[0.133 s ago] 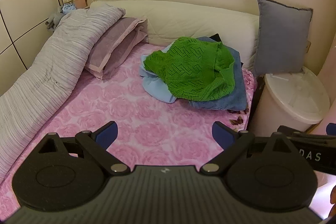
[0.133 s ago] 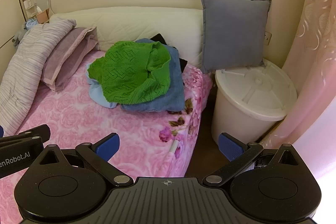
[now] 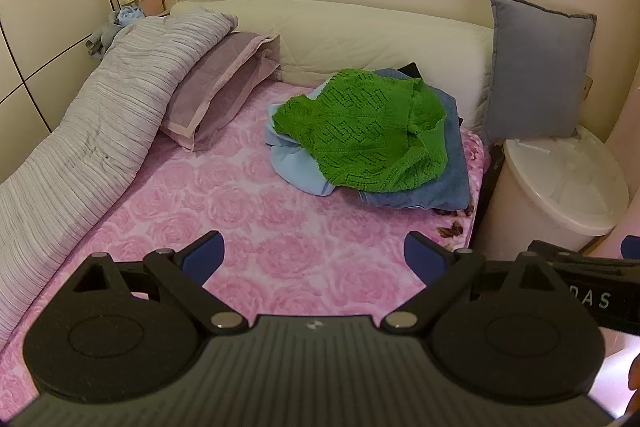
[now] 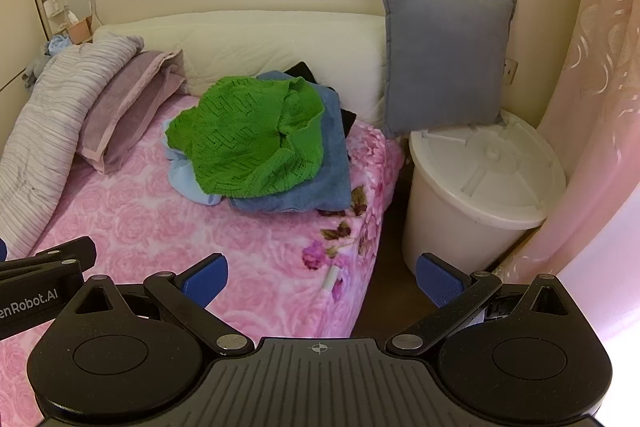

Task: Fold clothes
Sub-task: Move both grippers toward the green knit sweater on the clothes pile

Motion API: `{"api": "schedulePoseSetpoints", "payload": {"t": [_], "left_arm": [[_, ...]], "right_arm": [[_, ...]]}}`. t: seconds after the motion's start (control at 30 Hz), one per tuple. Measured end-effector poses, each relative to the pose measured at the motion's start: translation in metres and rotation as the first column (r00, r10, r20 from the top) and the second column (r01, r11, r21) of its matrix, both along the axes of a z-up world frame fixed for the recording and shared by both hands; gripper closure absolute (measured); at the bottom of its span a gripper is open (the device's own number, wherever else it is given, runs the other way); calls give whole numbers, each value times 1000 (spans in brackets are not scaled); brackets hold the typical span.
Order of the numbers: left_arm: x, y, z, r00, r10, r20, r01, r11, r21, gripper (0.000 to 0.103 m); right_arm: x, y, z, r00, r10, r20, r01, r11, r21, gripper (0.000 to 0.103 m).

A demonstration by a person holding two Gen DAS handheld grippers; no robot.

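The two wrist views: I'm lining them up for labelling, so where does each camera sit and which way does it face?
Left wrist: on the left hand-held gripper, jaws open, facing across the pink bed to the green sweater; the right hand-held gripper shows at the right edge.
Right wrist: on the right hand-held gripper, jaws open, over the bed's edge, facing the white bin; the left gripper shows at the left edge.
Shared: sweater, bed, grey cushion.

Green lattice-knit sweater (image 3: 368, 131); pink rose-print bedsheet (image 3: 248, 219); grey cushion (image 3: 536, 71).
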State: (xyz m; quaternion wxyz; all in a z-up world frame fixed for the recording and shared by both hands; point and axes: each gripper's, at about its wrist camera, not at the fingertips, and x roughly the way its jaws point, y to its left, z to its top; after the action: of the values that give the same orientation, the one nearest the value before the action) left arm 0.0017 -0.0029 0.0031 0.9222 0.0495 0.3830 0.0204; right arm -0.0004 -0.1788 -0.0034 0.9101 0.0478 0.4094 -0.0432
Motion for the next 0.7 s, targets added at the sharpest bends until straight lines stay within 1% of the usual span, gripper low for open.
{"api": "schedulePoseSetpoints", "payload": {"t": [0.23,0.7], "left_arm": [[3,-3,-5,1000,5,6,-5,1000,3,8],[3,0,-4,1000,-3,4,3,1000,-2,8]], "right_arm": [[0,-5,-2,1000,0,-7,0,1000,6,0],[3,-9,-4,1000,-14,1,14,1000,0,0]]}}
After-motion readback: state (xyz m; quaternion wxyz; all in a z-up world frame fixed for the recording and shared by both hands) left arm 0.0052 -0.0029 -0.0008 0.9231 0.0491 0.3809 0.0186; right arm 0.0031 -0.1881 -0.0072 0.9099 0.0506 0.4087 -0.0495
